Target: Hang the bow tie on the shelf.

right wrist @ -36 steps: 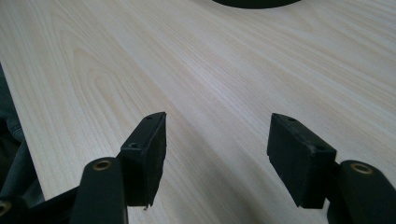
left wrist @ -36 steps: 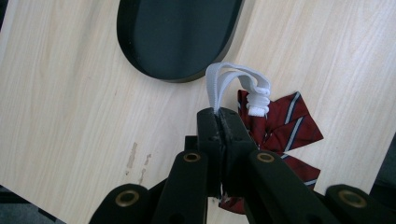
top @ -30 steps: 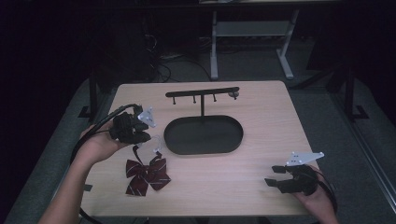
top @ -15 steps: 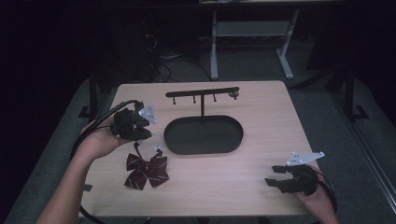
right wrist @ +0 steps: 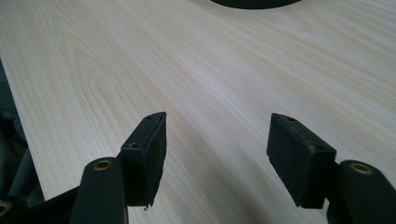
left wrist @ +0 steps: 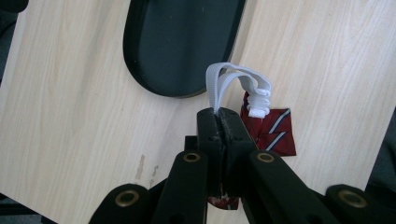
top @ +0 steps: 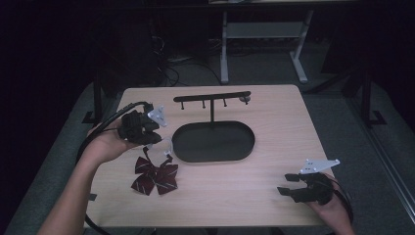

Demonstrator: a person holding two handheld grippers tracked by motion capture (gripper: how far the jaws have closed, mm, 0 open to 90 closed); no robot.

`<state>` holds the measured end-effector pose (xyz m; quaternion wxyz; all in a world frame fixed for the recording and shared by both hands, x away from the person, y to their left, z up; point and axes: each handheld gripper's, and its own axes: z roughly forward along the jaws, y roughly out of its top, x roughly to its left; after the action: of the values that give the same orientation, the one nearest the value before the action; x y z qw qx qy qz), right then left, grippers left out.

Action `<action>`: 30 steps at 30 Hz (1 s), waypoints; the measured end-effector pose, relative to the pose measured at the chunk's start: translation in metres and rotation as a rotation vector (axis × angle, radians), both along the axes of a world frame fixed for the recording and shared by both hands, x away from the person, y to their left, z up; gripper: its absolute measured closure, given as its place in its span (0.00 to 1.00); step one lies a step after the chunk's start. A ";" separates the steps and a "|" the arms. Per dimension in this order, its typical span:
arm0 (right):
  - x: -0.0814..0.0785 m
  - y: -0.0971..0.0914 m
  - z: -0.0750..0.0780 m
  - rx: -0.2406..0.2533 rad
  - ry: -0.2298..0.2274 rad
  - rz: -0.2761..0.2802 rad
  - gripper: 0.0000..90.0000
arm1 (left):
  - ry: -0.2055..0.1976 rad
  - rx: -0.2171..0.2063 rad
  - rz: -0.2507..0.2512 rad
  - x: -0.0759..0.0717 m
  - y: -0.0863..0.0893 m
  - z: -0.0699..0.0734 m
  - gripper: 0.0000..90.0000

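Between the left claw's [left wrist: 219, 122] jaws, the bow tie's white strap [left wrist: 236, 84].

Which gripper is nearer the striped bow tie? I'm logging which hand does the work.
Left. The left gripper is shut on the white strap of the striped bow tie, just above it. The right gripper rests open, across the table at its right edge.

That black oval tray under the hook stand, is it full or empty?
Empty. The black oval tray shows bare dark floor in the high view; the striped bow tie lies outside it on the table.
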<state>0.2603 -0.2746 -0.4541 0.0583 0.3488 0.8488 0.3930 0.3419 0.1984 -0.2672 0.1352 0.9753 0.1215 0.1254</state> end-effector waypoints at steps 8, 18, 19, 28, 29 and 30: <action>0.001 0.000 0.000 0.000 0.002 0.001 0.41 | 0.003 -0.003 -0.006 0.004 -0.001 0.000 0.98; 0.001 0.000 -0.001 0.002 0.004 -0.001 0.41 | 0.011 0.001 -0.007 0.011 -0.004 0.003 0.98; 0.001 0.000 -0.001 0.002 0.004 -0.001 0.41 | 0.011 0.001 -0.007 0.011 -0.004 0.003 0.98; 0.002 0.000 -0.001 0.004 0.003 0.001 0.41 | 0.015 0.002 -0.024 0.019 -0.011 0.009 0.98; 0.002 0.000 -0.001 0.005 0.002 0.001 0.41 | 0.015 0.002 -0.024 0.019 -0.011 0.009 0.98; 0.002 0.000 -0.001 0.005 0.002 0.001 0.41 | 0.015 0.002 -0.024 0.020 -0.012 0.009 0.98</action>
<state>0.2621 -0.2749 -0.4550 0.0563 0.3488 0.8480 0.3950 0.3615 0.1864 -0.2578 0.1348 0.9777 0.1107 0.1166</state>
